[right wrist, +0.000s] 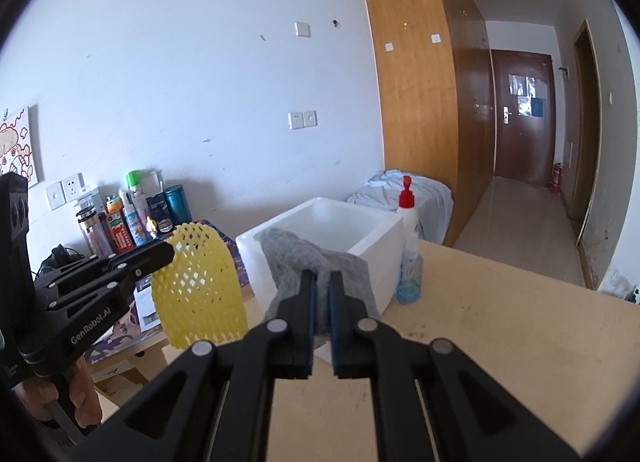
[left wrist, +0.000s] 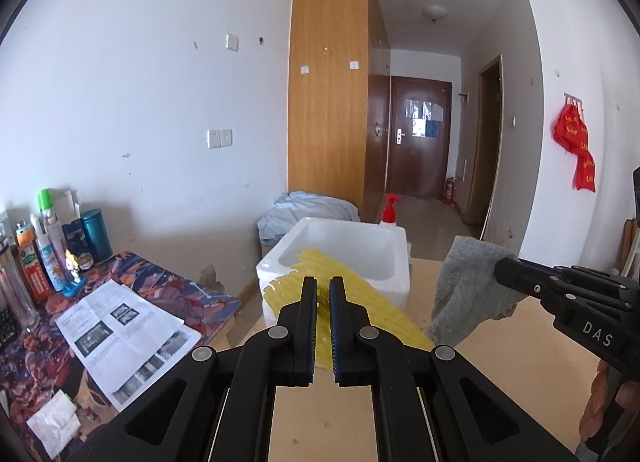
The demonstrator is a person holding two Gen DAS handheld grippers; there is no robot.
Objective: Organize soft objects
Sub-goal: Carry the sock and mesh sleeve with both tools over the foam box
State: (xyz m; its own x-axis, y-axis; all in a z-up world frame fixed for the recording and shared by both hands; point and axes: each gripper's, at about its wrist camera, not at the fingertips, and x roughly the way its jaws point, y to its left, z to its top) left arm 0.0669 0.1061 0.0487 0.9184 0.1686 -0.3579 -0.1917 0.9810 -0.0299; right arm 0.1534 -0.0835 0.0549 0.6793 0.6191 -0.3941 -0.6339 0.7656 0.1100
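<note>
Left gripper [left wrist: 323,282]: clamped on yellow foam mesh sleeve [right wrist: 200,286] | Right gripper [right wrist: 322,276]: clamped on grey knitted sock [left wrist: 468,290] | White foam box [left wrist: 340,246]: just beyond both

left gripper [left wrist: 323,282]: black linkage, silver rivets, blue ribbed pads, white "GenRobot.AI" marking
right gripper [right wrist: 321,276]: same black build, white "DAS" lettering

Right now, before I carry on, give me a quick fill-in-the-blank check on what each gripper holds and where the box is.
1. The left gripper is shut on the ____ foam net.
2. The right gripper is shut on the ____ cloth.
3. The white foam box stands on the ____.

Missing words: yellow; grey; table
</note>
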